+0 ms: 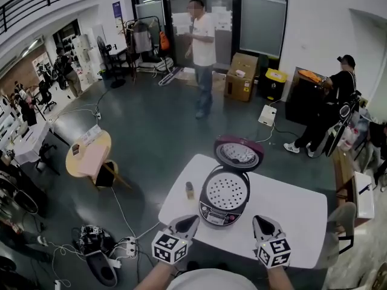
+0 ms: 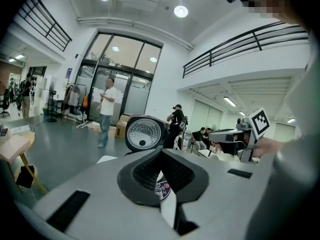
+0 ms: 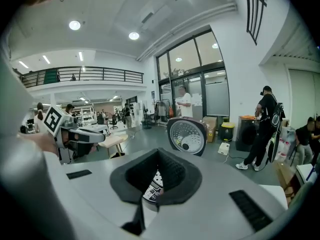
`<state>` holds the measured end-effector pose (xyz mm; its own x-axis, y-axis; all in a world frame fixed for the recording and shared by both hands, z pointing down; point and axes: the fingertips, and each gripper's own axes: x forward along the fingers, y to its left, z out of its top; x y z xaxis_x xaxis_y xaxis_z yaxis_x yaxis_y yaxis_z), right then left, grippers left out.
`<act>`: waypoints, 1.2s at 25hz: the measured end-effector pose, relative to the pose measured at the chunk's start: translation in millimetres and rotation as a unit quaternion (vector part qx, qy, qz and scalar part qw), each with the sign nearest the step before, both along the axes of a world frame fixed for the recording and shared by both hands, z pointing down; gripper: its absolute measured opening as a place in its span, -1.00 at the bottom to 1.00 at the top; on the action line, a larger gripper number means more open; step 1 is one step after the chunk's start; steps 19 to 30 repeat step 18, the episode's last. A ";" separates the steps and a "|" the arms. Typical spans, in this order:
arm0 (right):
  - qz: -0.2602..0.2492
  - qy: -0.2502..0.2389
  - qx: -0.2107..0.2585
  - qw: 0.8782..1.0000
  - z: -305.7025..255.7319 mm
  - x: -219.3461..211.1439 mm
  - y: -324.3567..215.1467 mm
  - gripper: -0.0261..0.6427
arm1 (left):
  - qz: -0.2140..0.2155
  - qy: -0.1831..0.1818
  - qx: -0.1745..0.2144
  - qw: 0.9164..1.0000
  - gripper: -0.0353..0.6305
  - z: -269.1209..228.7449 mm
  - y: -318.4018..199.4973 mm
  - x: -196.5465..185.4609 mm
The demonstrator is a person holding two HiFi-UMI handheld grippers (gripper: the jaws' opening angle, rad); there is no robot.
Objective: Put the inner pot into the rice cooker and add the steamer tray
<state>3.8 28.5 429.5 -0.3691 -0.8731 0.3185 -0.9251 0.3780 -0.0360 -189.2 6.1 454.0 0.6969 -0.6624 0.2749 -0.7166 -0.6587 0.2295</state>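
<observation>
**Two shut grippers, tray in the cooker**

Far left of the left fingers, down on the floor, stands a round table [image 1: 87, 153]. A power strip [image 1: 124, 246] and its cables lie closer in.

The left gripper [image 1: 186, 223] hangs over the near edge of the table [image 1: 296, 213]. In its own view the left gripper [image 2: 161, 159] has its dark pads pressed together with nothing between them. Just beyond its fingertips a small bottle [image 1: 190, 190] stands upright, apart from the cooker.

The cooker [image 1: 219, 213] sits ahead of both sets of fingertips and between them, and neither gripper touches it. Its lid [image 1: 238, 153] stands open on the far side, and it shows above the closed tips in both gripper views [image 2: 144, 133] [image 3: 187, 135]. The tray [image 1: 226, 192], white and full of holes, lies in the cooker's mouth. The pot under it cannot be made out. A strip of the cooker's panel [image 2: 162, 189] shows in the gap below the left pads.

The right gripper [image 1: 265, 225] hangs over the table just right of the cooker, about level with the left one. Its own view shows the right gripper [image 3: 159, 159] closed tight and empty.

Far ahead of the fingers a person in white [image 1: 202, 47] stands near a box [image 1: 240, 76]. Far right of the right fingers is a person in black [image 1: 335, 95].
</observation>
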 end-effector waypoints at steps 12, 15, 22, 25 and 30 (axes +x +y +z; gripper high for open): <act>-0.001 0.013 0.005 1.000 -3.5 -7.5 -4.2 -0.89 | 0.005 0.003 -0.012 1.000 -0.85 3.9 -7.4 -4.4; -0.002 0.012 0.008 1.000 -5.2 -6.2 -5.7 -0.89 | 0.005 0.005 -0.013 1.000 -0.85 3.8 -8.9 -3.1; -0.003 0.011 0.009 1.000 -4.9 -5.7 -7.0 -0.89 | 0.005 0.005 -0.015 1.000 -0.85 5.4 -10.5 -2.8; -0.003 0.011 0.009 1.000 -4.9 -5.7 -7.0 -0.89 | 0.005 0.005 -0.015 1.000 -0.85 5.4 -10.5 -2.8; -0.003 0.011 0.009 1.000 -4.9 -5.7 -7.0 -0.89 | 0.005 0.005 -0.015 1.000 -0.85 5.4 -10.5 -2.8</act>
